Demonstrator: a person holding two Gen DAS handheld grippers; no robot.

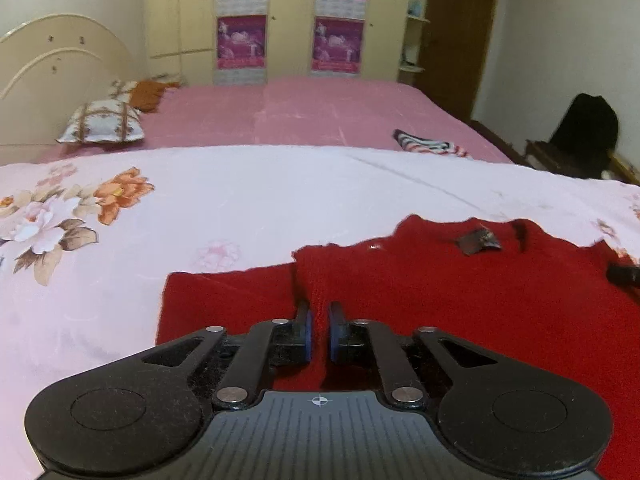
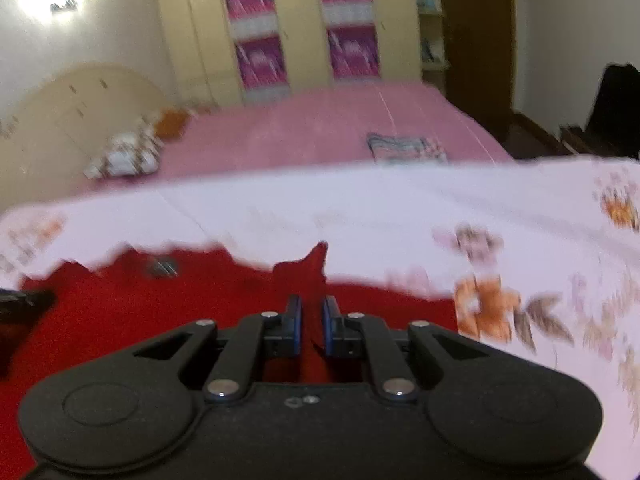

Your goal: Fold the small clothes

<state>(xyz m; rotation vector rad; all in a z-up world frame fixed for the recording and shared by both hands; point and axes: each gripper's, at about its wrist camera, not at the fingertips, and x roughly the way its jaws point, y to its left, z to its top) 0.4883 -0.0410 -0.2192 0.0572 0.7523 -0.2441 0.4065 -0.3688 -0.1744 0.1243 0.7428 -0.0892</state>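
You see a white sheet (image 1: 240, 192) with big flowers on it, spread out in front of the tool and off to both sides. Past the sheet is a pink bed cover (image 1: 304, 116). Far ahead and to the left sits a pillow (image 1: 102, 123), with a second pillow (image 1: 126, 90) just behind it. Next to that one is an orange cloth (image 1: 150, 94). A cream headboard (image 1: 60, 54) stands behind the pillows. Ahead and a bit right, a striped cloth (image 1: 428, 145) lies on the pink cover. Straight ahead at the back is a wardrobe (image 1: 188, 20) with pink posters (image 1: 242, 42) on it. Far right you see a dark bag (image 1: 584, 128) on the floor.
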